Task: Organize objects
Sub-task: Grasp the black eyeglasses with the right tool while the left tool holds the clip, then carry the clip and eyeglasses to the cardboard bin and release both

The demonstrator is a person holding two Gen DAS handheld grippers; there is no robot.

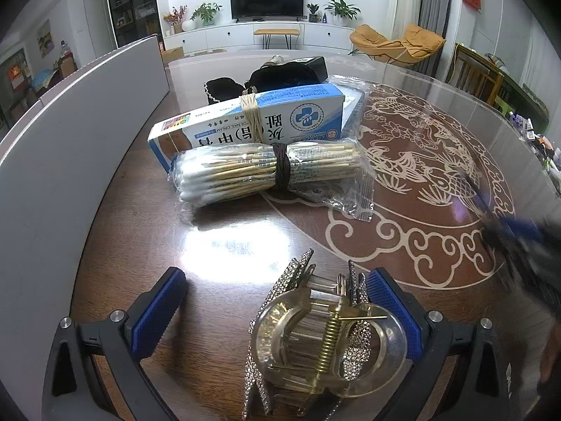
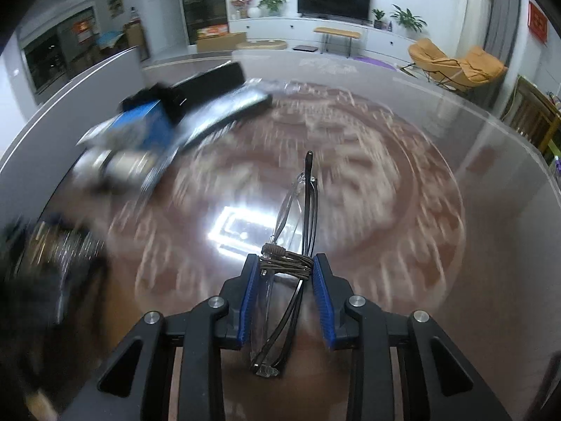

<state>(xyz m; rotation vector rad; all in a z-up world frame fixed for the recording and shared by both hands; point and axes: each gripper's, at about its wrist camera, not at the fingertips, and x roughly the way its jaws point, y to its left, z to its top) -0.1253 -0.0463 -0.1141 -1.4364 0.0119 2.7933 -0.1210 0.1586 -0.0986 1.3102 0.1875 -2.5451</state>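
Here the right gripper (image 2: 285, 263) is clamped on folded glasses (image 2: 292, 231) bound with brown cord, held above the round table (image 2: 438, 161). The left gripper (image 1: 277, 301) stands wide apart around a clear hair clip (image 1: 326, 343), which touches only one pad. Beyond lie bundled cotton swabs (image 1: 245, 172) against a blue-and-white box (image 1: 280, 112).

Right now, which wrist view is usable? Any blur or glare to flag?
Left wrist view: sharp on the cotton swab bundle and hair clips; lamp glare on the table; right gripper smeared at the right edge. Right wrist view: heavy motion blur on the background, only the folded glasses in the jaws crisp, glare behind them. Both show fisheye bending.
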